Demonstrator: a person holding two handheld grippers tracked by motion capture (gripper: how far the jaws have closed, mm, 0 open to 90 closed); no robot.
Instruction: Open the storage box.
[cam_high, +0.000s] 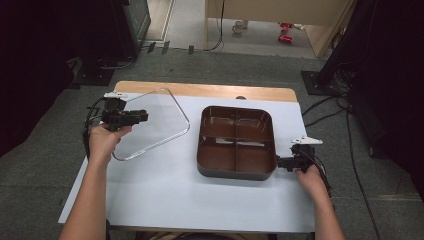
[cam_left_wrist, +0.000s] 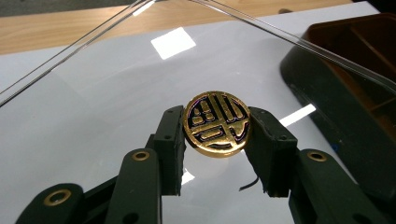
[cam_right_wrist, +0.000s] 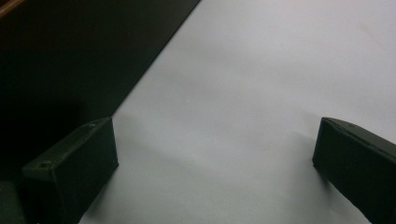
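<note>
Just one lid (cam_high: 150, 122), one tray (cam_high: 236, 142).

Lid (cam_high: 150, 125) lies on desk (cam_high: 165, 195) at left, divided tray (cam_high: 236, 142) to its right, apart. Left tongs (cam_left_wrist: 215, 126) over lid, clamping its round knob (cam_left_wrist: 217, 122). Right tongs (cam_high: 281, 162) beside tray's right near corner.

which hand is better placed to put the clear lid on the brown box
Left. The left gripper is already shut on the gold knob of the clear lid, beside the brown box. The right gripper stands open and empty at the box's right corner, probably best for steadying it.
</note>
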